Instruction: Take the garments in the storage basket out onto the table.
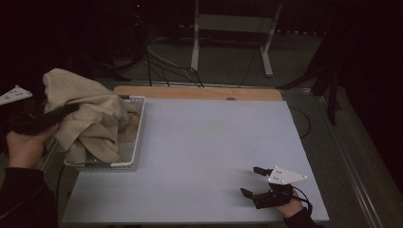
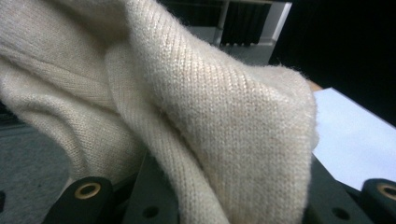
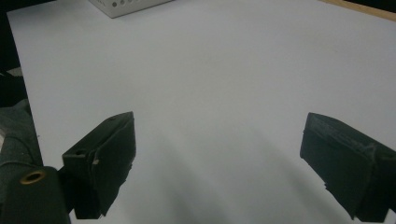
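At the table's (image 1: 204, 142) left edge sits my basket (image 1: 135, 142), its far end near the far-left corner. The sweater (image 1: 90, 118) lies partly in it, spilling over its left rim, where my left gripper (image 1: 71, 108) is. My right gripper (image 1: 254, 180) sits by the near-right corner.

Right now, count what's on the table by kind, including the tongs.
Beige knitted garments: 1
White perforated baskets: 1
Tongs: 2, left tongs and right tongs
Total: 4
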